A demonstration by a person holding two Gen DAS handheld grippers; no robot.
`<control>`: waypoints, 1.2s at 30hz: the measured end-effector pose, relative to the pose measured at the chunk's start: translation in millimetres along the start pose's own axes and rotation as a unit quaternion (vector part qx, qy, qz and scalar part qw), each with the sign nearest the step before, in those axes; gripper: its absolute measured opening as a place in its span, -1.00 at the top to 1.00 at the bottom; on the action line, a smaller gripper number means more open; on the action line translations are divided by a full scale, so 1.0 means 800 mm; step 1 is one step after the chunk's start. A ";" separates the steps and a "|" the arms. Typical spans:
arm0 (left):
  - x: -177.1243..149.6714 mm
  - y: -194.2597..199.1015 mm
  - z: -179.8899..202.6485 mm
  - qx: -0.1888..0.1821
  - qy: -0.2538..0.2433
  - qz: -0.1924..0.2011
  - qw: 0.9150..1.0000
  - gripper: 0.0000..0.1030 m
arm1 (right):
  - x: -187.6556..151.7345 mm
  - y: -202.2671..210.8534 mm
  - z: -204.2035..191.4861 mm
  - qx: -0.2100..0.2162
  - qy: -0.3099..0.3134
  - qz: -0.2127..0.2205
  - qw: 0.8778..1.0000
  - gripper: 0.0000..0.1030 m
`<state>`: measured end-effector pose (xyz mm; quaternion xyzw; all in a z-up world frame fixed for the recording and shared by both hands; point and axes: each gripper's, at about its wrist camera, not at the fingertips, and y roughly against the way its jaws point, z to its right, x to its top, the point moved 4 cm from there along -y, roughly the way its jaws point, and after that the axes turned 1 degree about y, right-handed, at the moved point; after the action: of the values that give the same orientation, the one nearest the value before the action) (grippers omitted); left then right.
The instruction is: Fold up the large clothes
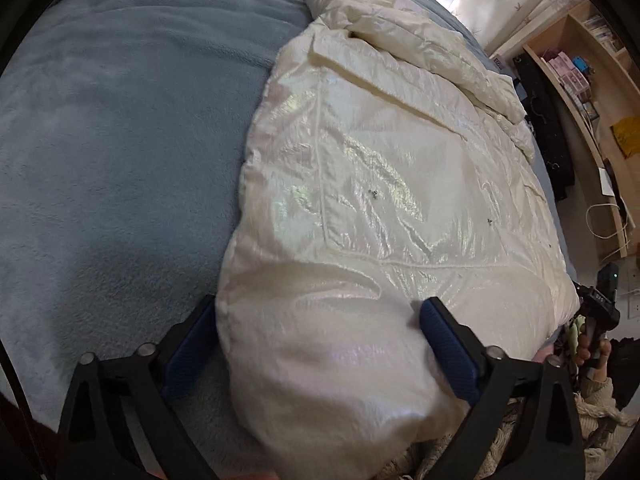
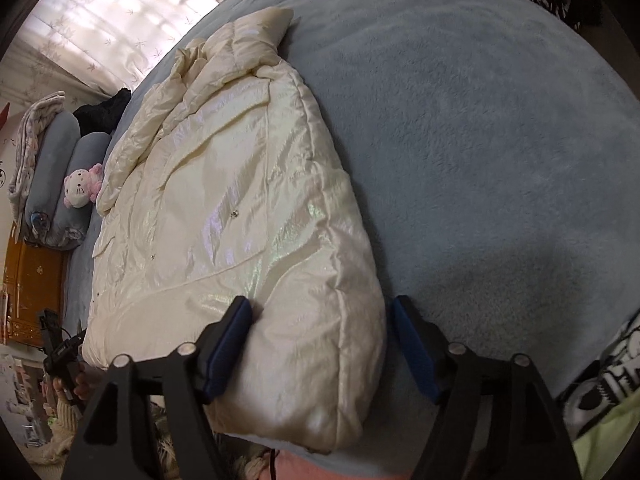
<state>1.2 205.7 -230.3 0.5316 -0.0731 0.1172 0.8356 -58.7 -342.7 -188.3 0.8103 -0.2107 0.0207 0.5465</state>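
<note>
The cream puffer coat (image 1: 380,184) lay lengthwise on the blue bed blanket (image 1: 100,140), sleeve folded over at twelve o'clock. The left gripper (image 1: 320,344) and right gripper (image 2: 320,344) each straddled a near hem corner, jaws spread wide, pads resting against the padding without clamping, apparently poised to lift the hem. No containers were in use.

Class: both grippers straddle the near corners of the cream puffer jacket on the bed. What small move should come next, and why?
Probably close both grippers: the left gripper and right gripper each stand open around a near corner of the jacket, not visibly clamping it.
</note>
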 end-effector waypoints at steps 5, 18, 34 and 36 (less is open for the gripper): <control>0.000 -0.013 0.011 0.018 -0.019 0.001 1.000 -0.99 | -0.003 -0.008 -0.013 -0.013 0.024 -0.001 1.000 -0.50; -0.013 0.003 0.066 0.045 -0.003 0.036 0.998 0.78 | -0.010 0.014 -0.068 -0.049 0.083 0.028 0.995 0.74; -0.033 0.160 0.112 -0.070 0.048 0.096 0.992 0.83 | -0.001 0.157 -0.099 0.039 0.087 0.106 0.990 0.77; -0.016 0.169 0.120 -0.086 0.055 0.110 0.989 0.83 | 0.014 0.165 -0.106 0.049 0.084 0.122 0.988 0.77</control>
<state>-48.3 172.3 -74.8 0.4395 -0.0948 0.2313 0.8628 -79.7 -312.1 -35.2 0.7995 -0.2597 0.1654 0.5157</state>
